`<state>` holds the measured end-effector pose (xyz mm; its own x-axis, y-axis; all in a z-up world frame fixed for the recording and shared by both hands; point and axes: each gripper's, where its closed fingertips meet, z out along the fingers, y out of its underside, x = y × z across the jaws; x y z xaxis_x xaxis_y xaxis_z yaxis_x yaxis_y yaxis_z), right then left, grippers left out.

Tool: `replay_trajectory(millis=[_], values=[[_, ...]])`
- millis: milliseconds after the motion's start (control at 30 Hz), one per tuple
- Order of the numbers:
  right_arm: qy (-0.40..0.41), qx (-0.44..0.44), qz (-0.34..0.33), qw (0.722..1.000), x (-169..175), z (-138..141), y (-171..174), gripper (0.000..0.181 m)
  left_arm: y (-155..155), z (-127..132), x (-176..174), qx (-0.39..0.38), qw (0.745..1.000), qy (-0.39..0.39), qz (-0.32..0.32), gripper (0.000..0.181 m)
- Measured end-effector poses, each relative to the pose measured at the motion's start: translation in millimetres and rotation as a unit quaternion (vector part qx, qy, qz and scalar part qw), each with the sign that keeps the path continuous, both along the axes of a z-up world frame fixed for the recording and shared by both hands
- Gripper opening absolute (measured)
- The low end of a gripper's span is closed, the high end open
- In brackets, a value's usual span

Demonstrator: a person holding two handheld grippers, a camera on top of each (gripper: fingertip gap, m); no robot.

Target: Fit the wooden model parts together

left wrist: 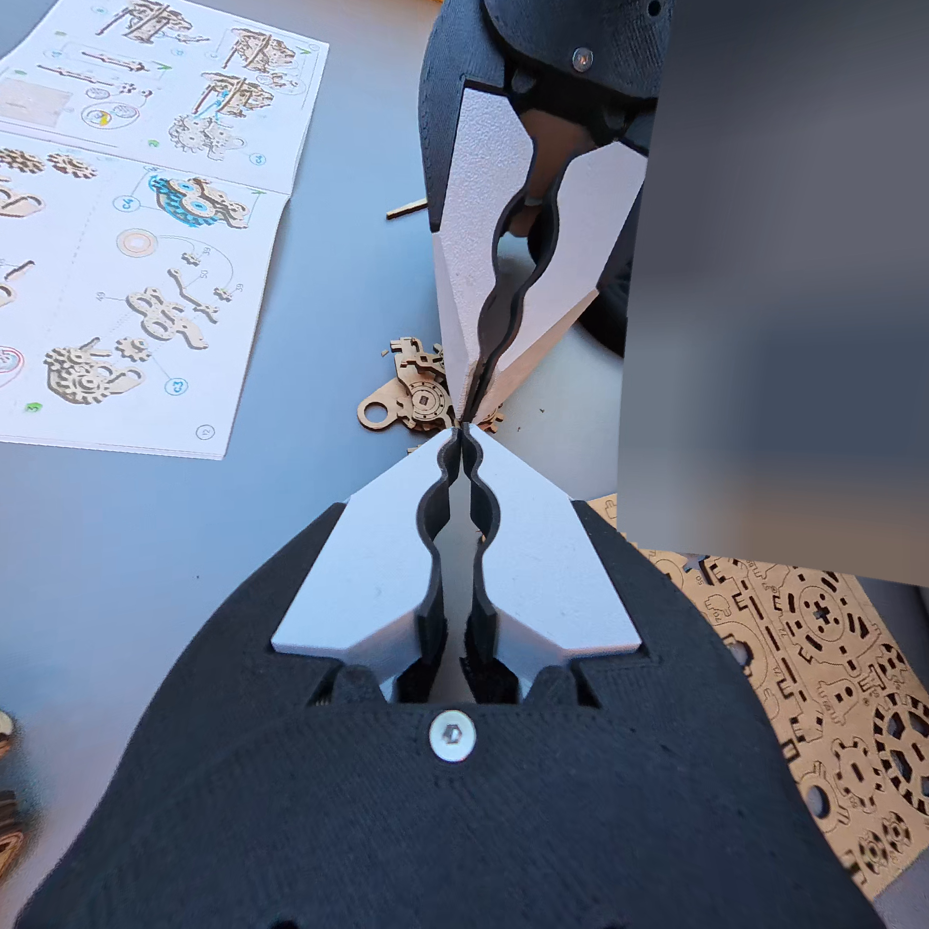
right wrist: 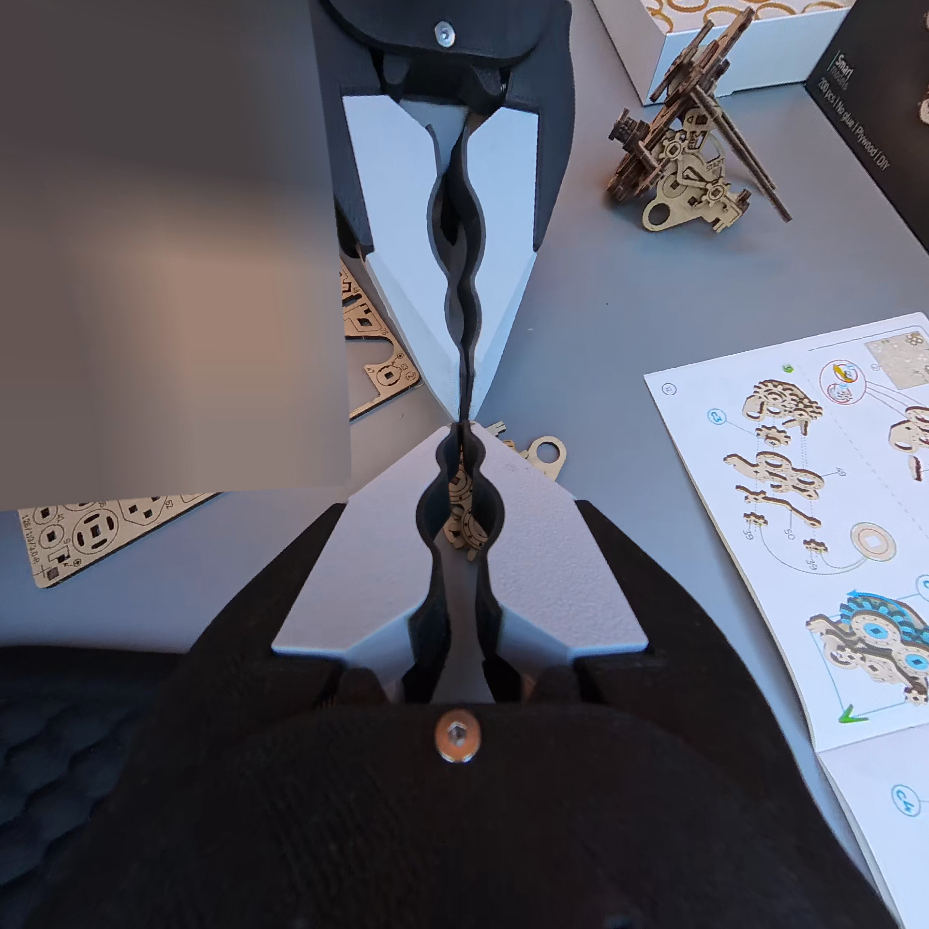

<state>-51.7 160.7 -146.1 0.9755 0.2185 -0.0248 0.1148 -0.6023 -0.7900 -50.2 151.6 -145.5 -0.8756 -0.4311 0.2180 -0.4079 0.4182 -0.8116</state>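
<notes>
A flat wooden gear sub-assembly (left wrist: pixel 408 397) with a ring tab lies on the grey table. My left gripper (left wrist: pixel 461 433) is shut, with its tips just above the assembly's right end. My right gripper (left wrist: pixel 470 414) comes in from the far side, also shut, and the two meet tip to tip. In the right wrist view my right gripper (right wrist: pixel 461 430) faces the left gripper (right wrist: pixel 465 414), and the assembly (right wrist: pixel 465 523) shows through the gap between the jaws, its ring tab (right wrist: pixel 548 452) sticking out to the right. I see nothing held between either pair of tips.
An open instruction booklet (left wrist: pixel 141 226) (right wrist: pixel 804 502) lies beside the work spot. Punched plywood sheets (left wrist: pixel 804 704) (right wrist: pixel 100 538) lie on the other side. A built wooden model (right wrist: pixel 693 146), a white box (right wrist: pixel 754 60) and a black box (right wrist: pixel 879 100) stand behind. A small stick (left wrist: pixel 404 208) lies loose. Only a small space, under 4 cm, lies between the two pairs of fingers.
</notes>
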Motion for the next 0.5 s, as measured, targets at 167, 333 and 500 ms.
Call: replay_trajectory(millis=[167,333,500], values=[[0.001,-0.007,-0.001,1.0,-0.3,-0.5,-0.4,0.0,0.1,-0.4,-0.1,0.006,1.0,-0.003,0.002,0.0],[-0.004,-0.012,-0.002,1.0,-0.4,-1.0,-0.9,0.001,0.2,-0.8,-0.3,0.015,1.0,-0.009,0.001,0.0],[-0.008,-0.016,-0.002,1.0,-0.8,-1.4,-1.9,0.001,-0.4,-1.0,-0.7,0.023,1.0,-0.013,0.001,0.0]])
